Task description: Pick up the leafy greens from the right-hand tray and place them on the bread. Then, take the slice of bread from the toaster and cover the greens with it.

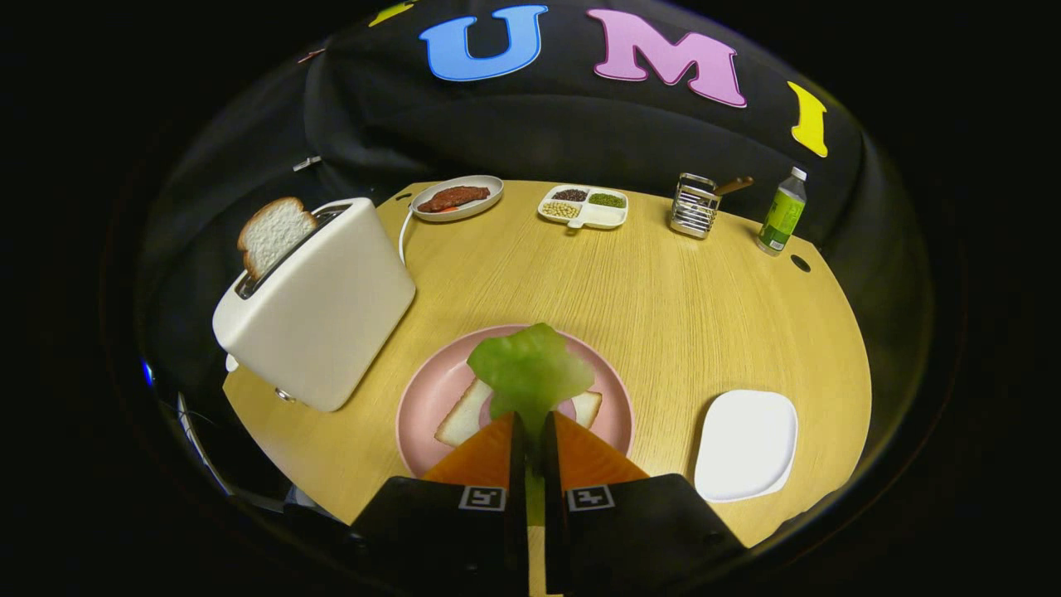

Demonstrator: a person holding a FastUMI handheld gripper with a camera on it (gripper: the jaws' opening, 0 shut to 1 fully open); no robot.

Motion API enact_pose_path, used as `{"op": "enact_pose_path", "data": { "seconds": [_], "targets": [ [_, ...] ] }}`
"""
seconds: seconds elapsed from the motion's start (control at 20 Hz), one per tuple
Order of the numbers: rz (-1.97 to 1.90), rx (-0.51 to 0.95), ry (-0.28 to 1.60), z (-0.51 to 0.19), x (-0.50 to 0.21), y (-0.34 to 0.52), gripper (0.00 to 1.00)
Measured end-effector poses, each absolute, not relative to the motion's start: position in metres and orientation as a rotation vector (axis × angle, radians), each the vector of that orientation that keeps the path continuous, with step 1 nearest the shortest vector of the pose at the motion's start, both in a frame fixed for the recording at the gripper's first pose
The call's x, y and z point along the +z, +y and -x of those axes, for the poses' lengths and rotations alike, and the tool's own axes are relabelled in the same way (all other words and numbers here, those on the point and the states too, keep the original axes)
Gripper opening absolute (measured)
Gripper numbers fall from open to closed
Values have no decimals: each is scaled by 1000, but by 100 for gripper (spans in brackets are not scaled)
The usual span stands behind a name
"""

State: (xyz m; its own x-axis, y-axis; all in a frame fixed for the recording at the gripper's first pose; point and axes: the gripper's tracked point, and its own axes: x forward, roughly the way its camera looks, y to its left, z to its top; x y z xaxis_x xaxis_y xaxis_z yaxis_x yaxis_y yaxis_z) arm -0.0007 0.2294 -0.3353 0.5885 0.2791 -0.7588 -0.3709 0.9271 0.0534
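My gripper [530, 423] is shut on a pale green leaf [530, 369], which sticks out ahead of the fingertips and hangs over the pink plate [423, 406]. A slice of bread [464, 413] lies on that plate, partly hidden under the leaf and the fingers. To the left stands a white toaster [319, 307] with a second slice of bread [273, 234] standing up out of its slot. The white square tray [746, 444] to the right of the fingers holds nothing.
At the table's far edge are an oval dish with a piece of meat [456, 197], a divided dish of beans [583, 206], a metal holder [695, 207] and a green bottle [782, 214]. Bare wood lies between these and the plate.
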Motion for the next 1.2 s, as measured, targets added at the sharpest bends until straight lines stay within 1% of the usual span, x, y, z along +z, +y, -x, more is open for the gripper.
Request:
{"op": "enact_pose_path", "data": {
  "seconds": [0.1,0.2,0.4,0.5,0.55,0.7,0.8,0.9,1.0,1.05,1.15,1.2],
  "targets": [
    [118,396,882,2,-341,237,13],
    [135,397,906,3,-346,240,20],
    [164,381,921,0,-354,245,27],
    [163,393,927,4,-354,252,36],
    [170,403,927,5,-355,255,52],
    [211,408,930,7,-359,256,71],
    [218,404,929,8,-360,257,70],
    [218,396,922,7,-358,255,72],
    [220,390,911,7,-354,253,83],
    [220,389,903,6,-352,252,93],
    [224,384,892,5,-348,250,99],
    [225,383,880,6,-343,249,99]
  ]
}}
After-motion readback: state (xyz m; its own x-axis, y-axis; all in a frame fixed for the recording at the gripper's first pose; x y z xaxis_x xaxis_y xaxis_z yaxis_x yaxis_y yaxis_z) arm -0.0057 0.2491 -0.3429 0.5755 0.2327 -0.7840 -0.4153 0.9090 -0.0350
